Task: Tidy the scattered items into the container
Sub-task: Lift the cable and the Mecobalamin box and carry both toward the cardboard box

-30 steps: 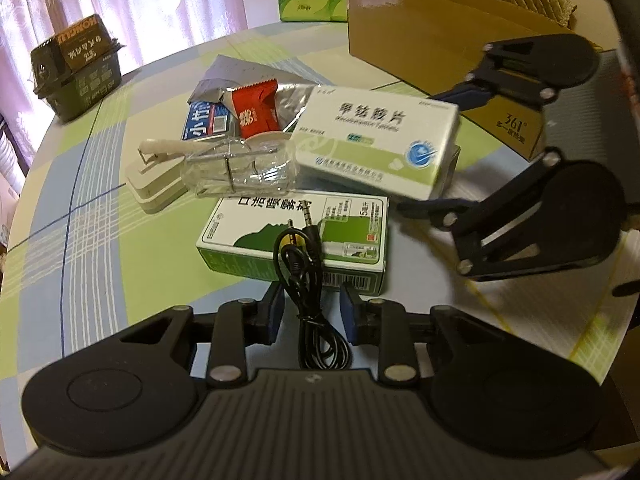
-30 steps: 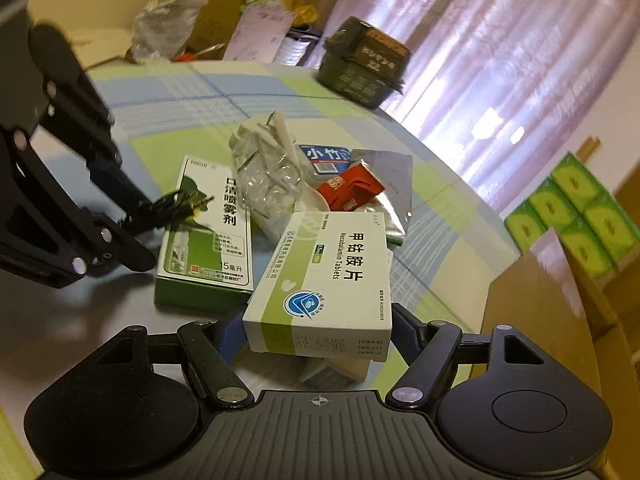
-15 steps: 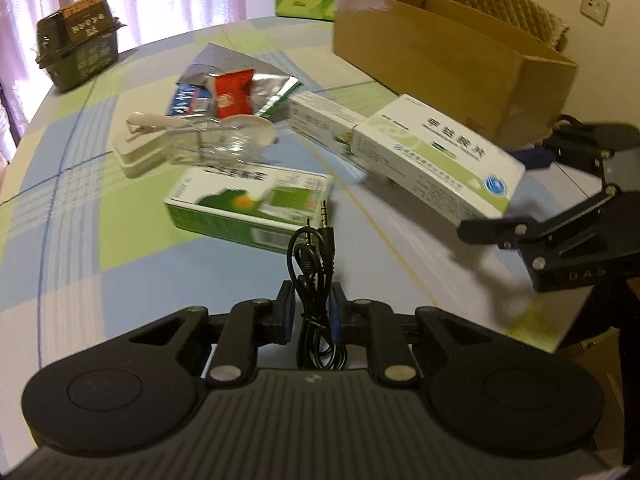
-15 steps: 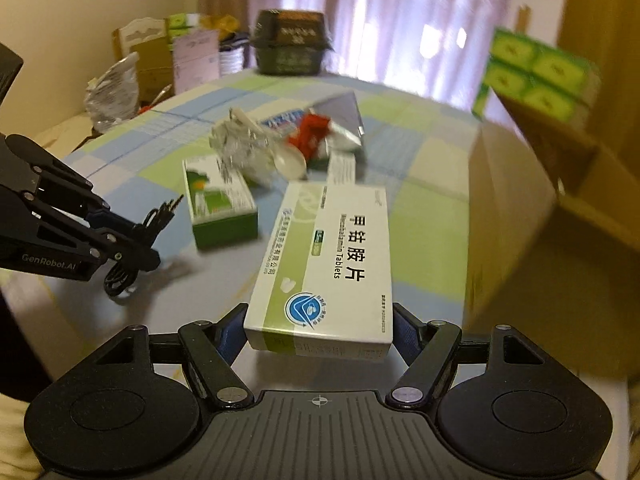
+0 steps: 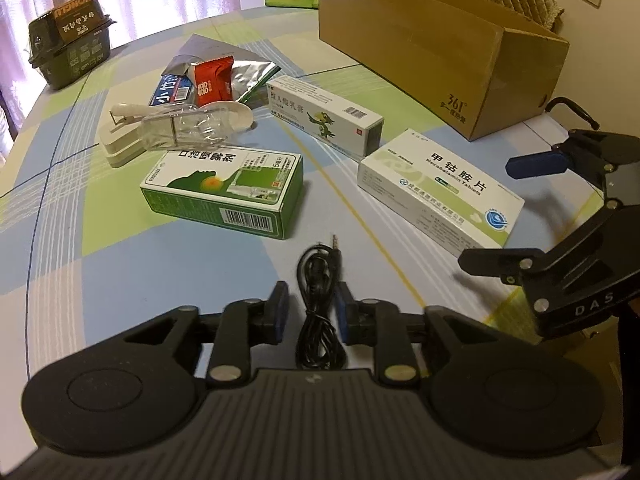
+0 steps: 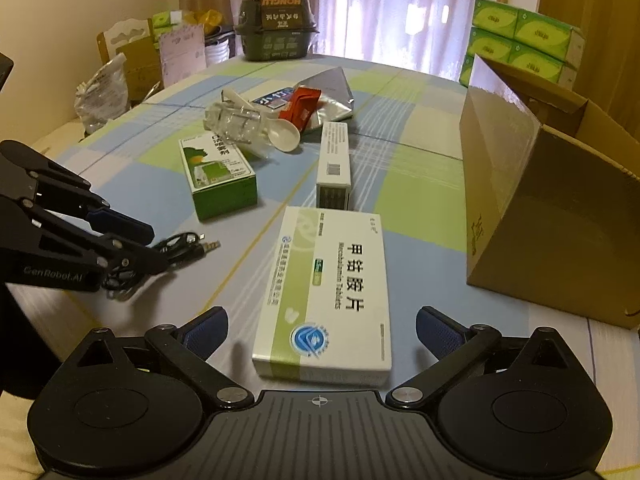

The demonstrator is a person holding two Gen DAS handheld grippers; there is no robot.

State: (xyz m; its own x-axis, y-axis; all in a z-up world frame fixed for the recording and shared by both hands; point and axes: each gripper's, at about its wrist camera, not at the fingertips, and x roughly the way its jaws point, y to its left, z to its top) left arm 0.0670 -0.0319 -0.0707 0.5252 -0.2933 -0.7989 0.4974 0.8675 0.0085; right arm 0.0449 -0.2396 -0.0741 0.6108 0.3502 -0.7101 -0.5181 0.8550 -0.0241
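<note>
Both grippers sit low over the table [image 5: 120,264]; right gripper [image 6: 320,330] has its jaws spread wide, the white tablet box [image 6: 326,292] lying flat between them, touching neither pad; left gripper [image 5: 308,312] has its jaws parted, a coiled black cable [image 5: 320,280] lying loose between the fingers; ahead of it rest a green box [image 5: 228,192] and a long white box [image 5: 324,114]; the cardboard box [image 6: 540,208] stands open to the right gripper's right

The left gripper [image 5: 308,310] has its fingers [image 5: 278,308] apart beside a black cable [image 5: 318,304].
</note>
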